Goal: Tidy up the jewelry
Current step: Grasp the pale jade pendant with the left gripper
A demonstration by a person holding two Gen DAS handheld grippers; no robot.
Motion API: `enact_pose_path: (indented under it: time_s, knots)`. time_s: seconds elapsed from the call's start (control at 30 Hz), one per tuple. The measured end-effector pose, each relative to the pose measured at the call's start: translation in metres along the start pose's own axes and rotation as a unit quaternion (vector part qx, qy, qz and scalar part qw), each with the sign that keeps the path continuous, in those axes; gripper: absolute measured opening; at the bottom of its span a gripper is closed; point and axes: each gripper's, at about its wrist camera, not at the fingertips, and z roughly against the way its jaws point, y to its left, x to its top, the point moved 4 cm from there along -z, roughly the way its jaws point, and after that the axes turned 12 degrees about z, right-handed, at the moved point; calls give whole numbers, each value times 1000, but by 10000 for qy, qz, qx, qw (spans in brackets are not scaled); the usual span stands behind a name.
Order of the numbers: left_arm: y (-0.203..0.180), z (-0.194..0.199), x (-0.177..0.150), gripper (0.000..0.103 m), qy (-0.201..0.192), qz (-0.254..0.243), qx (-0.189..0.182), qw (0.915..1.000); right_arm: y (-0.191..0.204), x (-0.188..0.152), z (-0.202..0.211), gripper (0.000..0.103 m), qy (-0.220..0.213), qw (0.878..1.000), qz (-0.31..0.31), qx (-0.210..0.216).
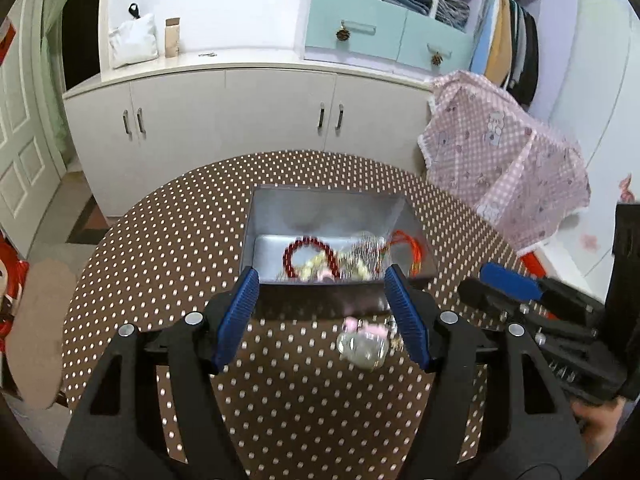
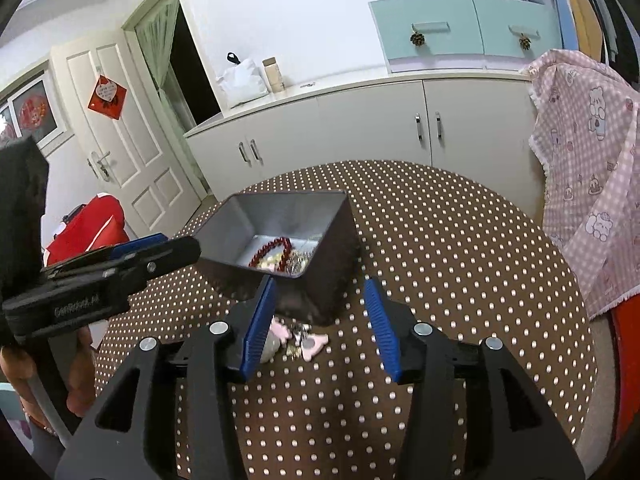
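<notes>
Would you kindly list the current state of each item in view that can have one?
Dark rectangular metal tin: open, no lid, upright on the table.
Red bead bracelet: inside the tin.
Pink and clear trinket cluster: out on the dotted brown tablecloth, just in front of the tin.
Left gripper: open, empty.
Right gripper: open, empty.
White cabinet doors: closed.

Materials: metal tin, cloth cover, ribbed pads.
Tin (image 1: pixel 328 216) is matt brushed metal inside, dark outside; surface (image 1: pixel 280 420) wears dotted brown cloth; pads (image 2: pixel 262 326) are ribbed blue rubber; beads (image 1: pixel 308 246) glossy red.
</notes>
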Motion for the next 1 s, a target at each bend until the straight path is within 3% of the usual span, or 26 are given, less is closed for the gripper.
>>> enact_pose_path:
  time_s: [0.13,0.33,0.67,0.77,0.87,1.0]
  knots:
    - [-6,-5,-21,65,112,-262,160,9995,-2,-11,1,46,57,10000,-58,8]
    - [-11,-26,-51,65,589,-314,76,9977,-9,-30,1,49,195,9996,-226,22]
    - [-25,-48,-67,65,832,-501,184,9951,-12,-44,0,50,309,9988,-362,81]
    - [-27,-53,-68,49,854,-559,235,9945,-12,-44,-1,51,337,9987,-367,74]
    - [-27,-55,-65,42,840,-622,198,9943,-12,-44,-3,52,403,9986,-344,71]
    - [-28,-55,-66,41,829,-707,189,9939,-10,-43,-7,52,497,9983,-287,53]
